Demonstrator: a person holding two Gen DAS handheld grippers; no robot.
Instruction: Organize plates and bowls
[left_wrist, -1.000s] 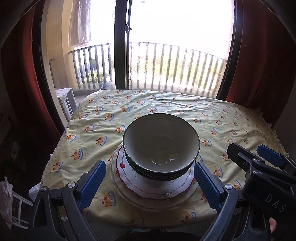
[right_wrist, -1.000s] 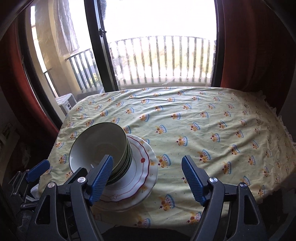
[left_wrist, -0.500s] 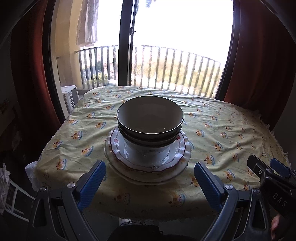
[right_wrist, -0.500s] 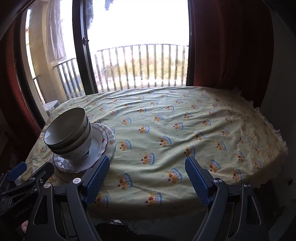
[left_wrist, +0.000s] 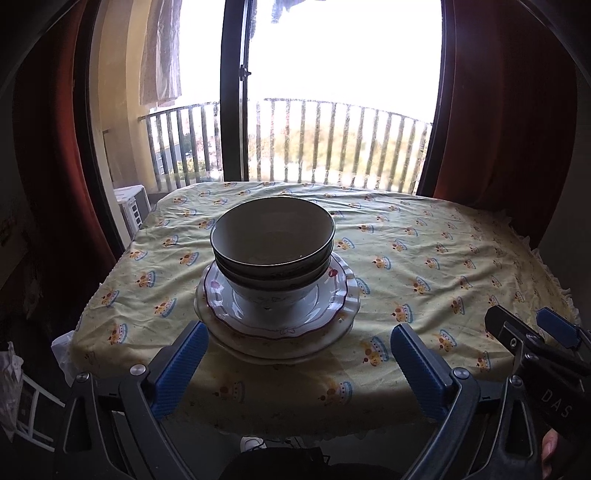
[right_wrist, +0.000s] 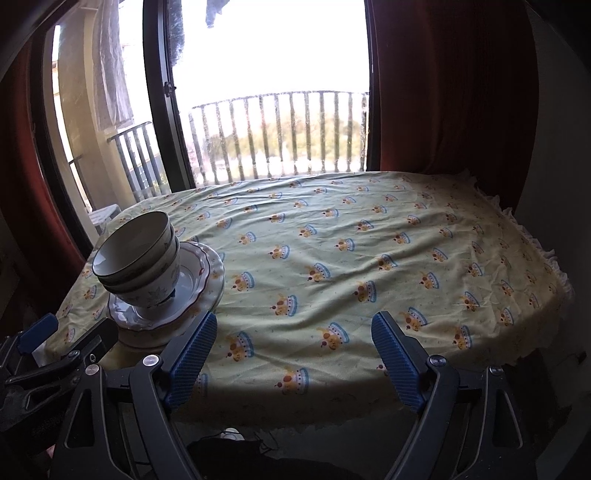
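Left wrist view shows the left claw with its blue pads spread wide apart, holding nothing, at the near edge of the table. Just beyond it, a stack of bowls sits nested on a stack of plates on the yellow crown-print cloth. In the right wrist view, the right claw also stands apart and empty, with the bowls and plates off to its left.
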